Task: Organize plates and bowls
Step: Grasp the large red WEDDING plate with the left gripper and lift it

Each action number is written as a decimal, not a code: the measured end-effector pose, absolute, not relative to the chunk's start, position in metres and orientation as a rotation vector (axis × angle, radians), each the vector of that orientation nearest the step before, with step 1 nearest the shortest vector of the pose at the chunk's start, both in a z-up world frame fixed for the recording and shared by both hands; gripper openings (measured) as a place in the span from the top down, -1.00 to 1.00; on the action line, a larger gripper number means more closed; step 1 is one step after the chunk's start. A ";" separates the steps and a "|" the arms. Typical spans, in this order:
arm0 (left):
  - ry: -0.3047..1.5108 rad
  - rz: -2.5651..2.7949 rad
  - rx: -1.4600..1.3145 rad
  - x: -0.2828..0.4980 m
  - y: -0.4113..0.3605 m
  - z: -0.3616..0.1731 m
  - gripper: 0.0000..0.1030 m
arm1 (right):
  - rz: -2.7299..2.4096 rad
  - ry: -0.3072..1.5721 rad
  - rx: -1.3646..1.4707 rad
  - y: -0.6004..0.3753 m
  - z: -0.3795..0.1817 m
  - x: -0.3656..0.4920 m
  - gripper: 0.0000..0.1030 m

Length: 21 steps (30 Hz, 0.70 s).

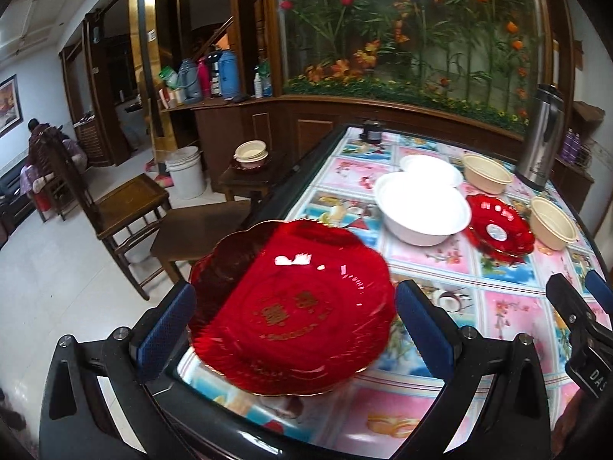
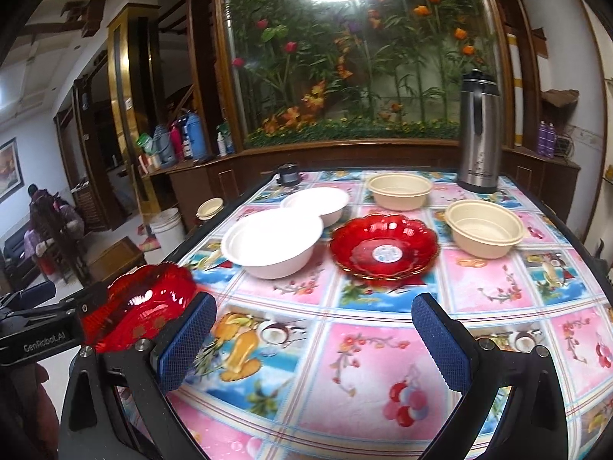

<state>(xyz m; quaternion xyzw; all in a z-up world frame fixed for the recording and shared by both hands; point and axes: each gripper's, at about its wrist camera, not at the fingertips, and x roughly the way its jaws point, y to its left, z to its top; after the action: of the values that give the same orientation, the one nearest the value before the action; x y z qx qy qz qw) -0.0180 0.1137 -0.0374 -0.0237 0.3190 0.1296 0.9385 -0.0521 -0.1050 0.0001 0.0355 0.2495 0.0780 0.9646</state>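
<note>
A red scalloped plate (image 1: 291, 318) with gold lettering lies at the table's near left corner, partly over the edge, between the spread fingers of my left gripper (image 1: 297, 326), which is open. In the right wrist view that plate (image 2: 149, 303) looks tilted by the left gripper (image 2: 69, 299). A second red plate (image 2: 385, 247) sits mid-table. Left of it stand a large white bowl (image 2: 272, 241) and a smaller white bowl (image 2: 318, 199). Two beige bowls (image 2: 398, 189) (image 2: 484, 228) stand behind and to the right. My right gripper (image 2: 314, 341) hangs open over the patterned tablecloth (image 2: 345, 364), holding nothing.
A steel thermos (image 2: 479, 130) stands at the far right corner and a small black object (image 2: 287, 174) at the far edge. Left of the table are a wooden chair (image 1: 126, 207), a stool with stacked bowls (image 1: 251, 153) and a white bucket (image 1: 186, 172). A person sits far left (image 1: 38, 134).
</note>
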 end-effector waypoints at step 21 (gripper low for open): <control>0.712 0.343 -0.089 -0.013 0.158 -0.059 -1.00 | 0.287 0.553 0.024 -0.044 0.000 -0.032 -0.99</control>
<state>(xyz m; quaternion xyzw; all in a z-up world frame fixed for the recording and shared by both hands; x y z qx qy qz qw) -0.0126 0.1584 -0.0591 -0.0431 0.3468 0.1668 0.9220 -0.0320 -0.0444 0.0005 0.0118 0.2720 0.1413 0.9518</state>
